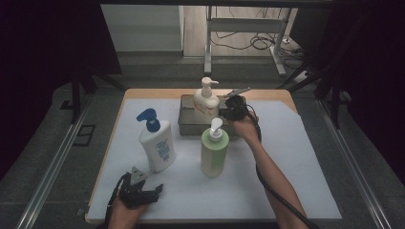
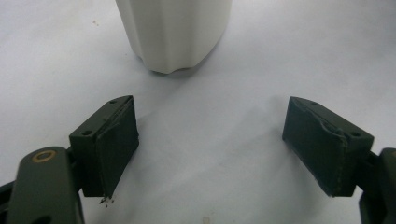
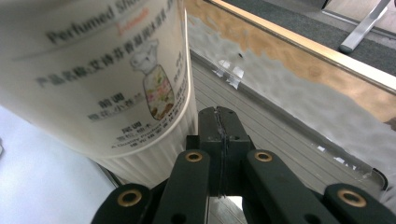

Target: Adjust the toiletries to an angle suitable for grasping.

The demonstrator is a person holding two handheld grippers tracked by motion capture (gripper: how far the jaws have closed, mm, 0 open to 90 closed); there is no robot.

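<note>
Right gripper (image 3: 219, 135), jaws pressed together, beside ribbed cream bottle (image 3: 107, 79) in metal tray (image 3: 280, 135).

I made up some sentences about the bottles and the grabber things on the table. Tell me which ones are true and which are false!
1. There are three pump bottles. True: a cream bottle, a green bottle and a white bottle with a blue pump.
2. The green bottle stands inside the metal tray. False: it stands on the white sheet in front of the tray; the cream bottle is in the tray.
3. The left gripper has its jaws apart with nothing between them. True.
4. The right gripper is wide open. False: its jaws are pressed together, next to the cream bottle.
5. The white bottle lies on its side. False: it stands upright.
</note>
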